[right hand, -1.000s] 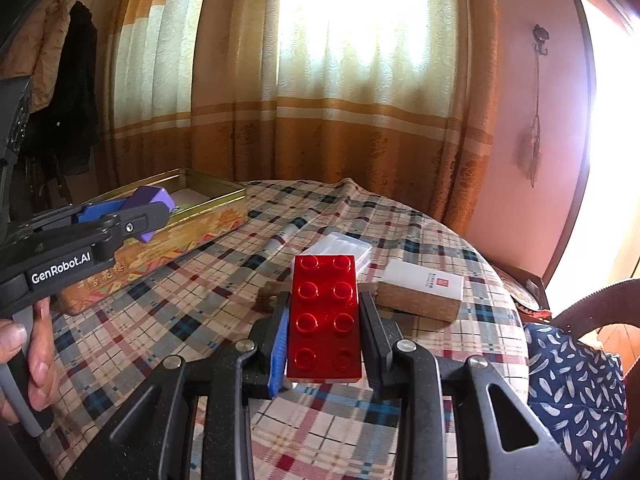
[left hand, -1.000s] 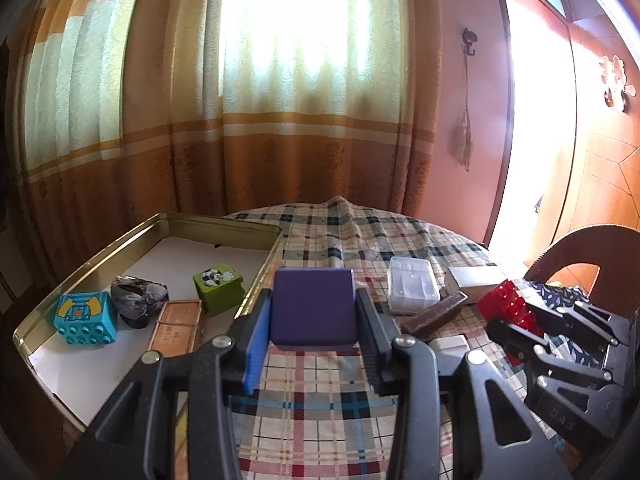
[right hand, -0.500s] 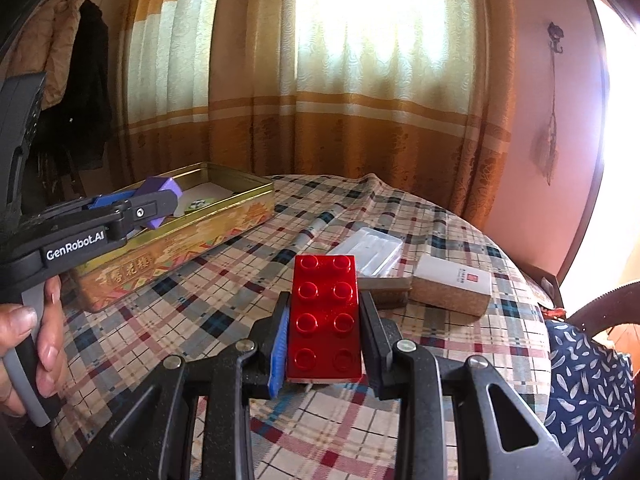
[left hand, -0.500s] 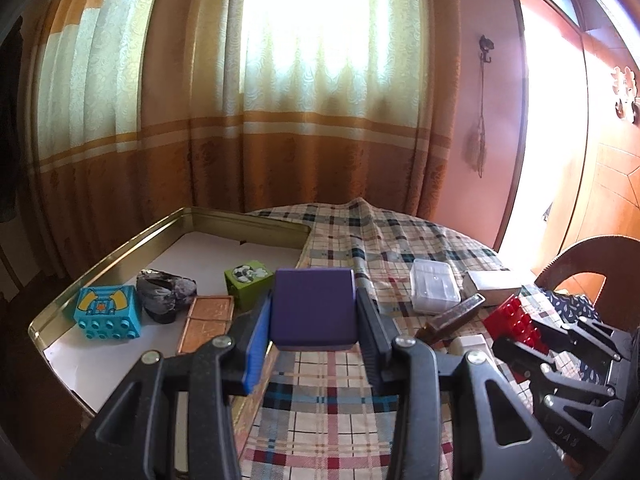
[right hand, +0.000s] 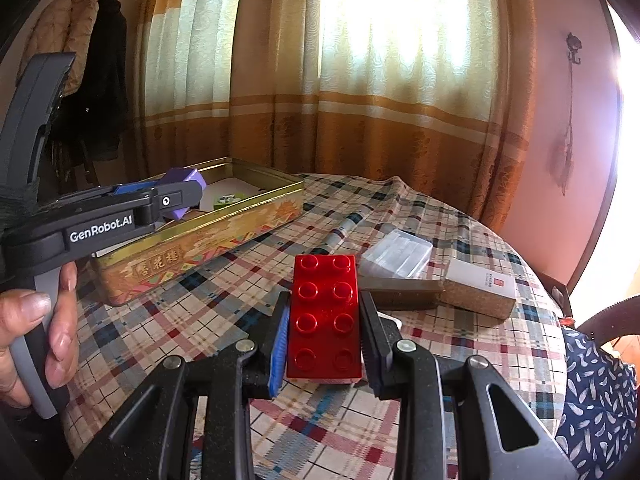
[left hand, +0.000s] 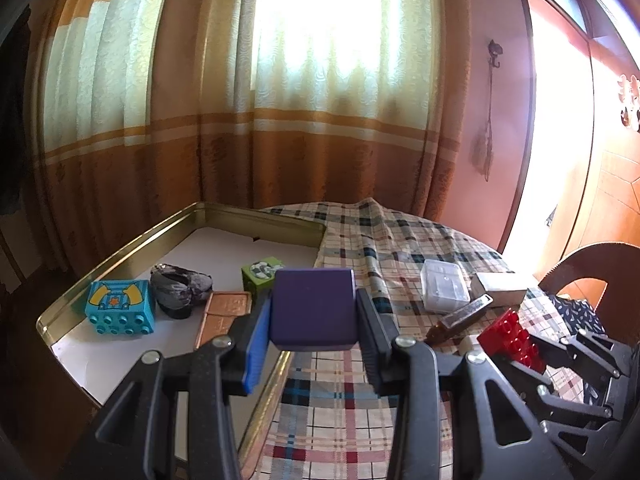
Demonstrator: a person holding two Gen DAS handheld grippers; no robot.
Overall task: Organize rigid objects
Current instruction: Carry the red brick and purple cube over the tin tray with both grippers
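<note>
Round table [right hand: 460, 360], plaid cloth: bare stretch along its near edge. Gold tin [left hand: 132, 246] sits at the left edge holding a blue block [left hand: 120, 312], grey shoe [left hand: 180, 288], copper plate [left hand: 224, 316] and green cube [left hand: 260, 274]; its far half is free. Left gripper [left hand: 314, 344] clamps a purple block [left hand: 314, 308] above the tin's near-right rim. Right gripper [right hand: 326, 346] clamps a red brick [right hand: 326, 316] over the table's middle.

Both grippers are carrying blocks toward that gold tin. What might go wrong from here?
1. The purple block in the left gripper hangs near the gold tin's rim; coming in low, it might knock the wall.
2. The tin's near end already holds a blue block, a grey shoe and a copper bar, so a drop there may land on them.
3. The right gripper with the red brick could crowd the left.
</note>
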